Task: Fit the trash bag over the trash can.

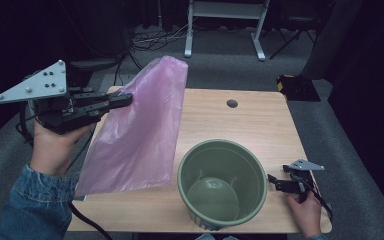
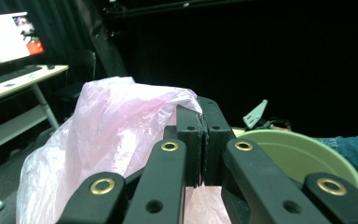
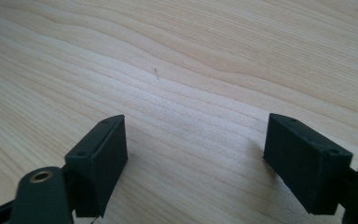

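Gripping a thin, translucent pink plastic bag (image 1: 140,130) by its upper edge, the left gripper (image 1: 125,100) is raised above the left side of the light wooden table (image 1: 260,125), its two black jaws pressed together on the film. The bag hangs down in a broad sheet from the jaws — its lower edge reaching the tabletop near the front left — and its top rises past the table's far edge. In the left gripper view the crumpled pink plastic (image 2: 112,126) billows to the left of the closed jaws, with a pinch of it caught between them.

A round, olive-green plastic bucket (image 1: 223,182) stands upright and empty on the front centre of the table, just beside the bag's lower right corner; its rim (image 2: 303,149) shows past the left gripper's jaws.

The right gripper (image 1: 271,181) rests low at the table's front right, held by the person's right hand (image 1: 305,212), its tips near the bucket's wall. Its jaws stand wide apart and hold nothing — bare wood grain (image 3: 191,93) lies between them. A blue denim sleeve (image 1: 32,205) covers the left forearm.
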`<state>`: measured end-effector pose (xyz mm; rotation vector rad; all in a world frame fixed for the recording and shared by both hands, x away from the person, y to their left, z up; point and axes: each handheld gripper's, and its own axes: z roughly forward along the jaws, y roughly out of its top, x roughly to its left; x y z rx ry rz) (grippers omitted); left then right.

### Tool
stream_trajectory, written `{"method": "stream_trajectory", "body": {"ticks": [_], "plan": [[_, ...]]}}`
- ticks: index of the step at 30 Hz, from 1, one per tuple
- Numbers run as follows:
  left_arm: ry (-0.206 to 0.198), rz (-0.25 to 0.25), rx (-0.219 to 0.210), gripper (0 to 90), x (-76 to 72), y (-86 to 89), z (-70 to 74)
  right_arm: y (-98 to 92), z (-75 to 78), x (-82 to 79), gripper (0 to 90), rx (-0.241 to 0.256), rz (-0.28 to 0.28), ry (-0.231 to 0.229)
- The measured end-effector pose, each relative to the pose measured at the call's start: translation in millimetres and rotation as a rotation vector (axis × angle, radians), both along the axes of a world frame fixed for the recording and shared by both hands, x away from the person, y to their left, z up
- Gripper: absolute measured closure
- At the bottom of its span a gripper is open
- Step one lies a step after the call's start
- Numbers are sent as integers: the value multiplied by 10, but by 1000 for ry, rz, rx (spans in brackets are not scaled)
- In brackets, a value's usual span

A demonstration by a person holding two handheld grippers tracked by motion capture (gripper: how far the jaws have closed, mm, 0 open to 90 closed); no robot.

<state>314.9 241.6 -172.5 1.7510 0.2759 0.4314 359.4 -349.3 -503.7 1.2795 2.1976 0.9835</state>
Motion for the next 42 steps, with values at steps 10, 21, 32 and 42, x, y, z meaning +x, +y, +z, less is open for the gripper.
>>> {"method": "stream_trajectory", "body": {"ticks": [10, 21, 32, 42], "plan": [[-44, -41, 1, 883, -91, -100, 172, 0, 0, 0, 214, 0, 0, 0], [-69, -71, -23, 882, -98, -226, 308, 0, 0, 0, 214, 0, 0, 0], [-46, -99, 3, 879, 88, -567, 212, 0, 0, 0, 214, 0, 0, 0], [-24, -130, 34, 877, 213, -868, 118, 0, 0, 0, 214, -1, 1, 0]]}}
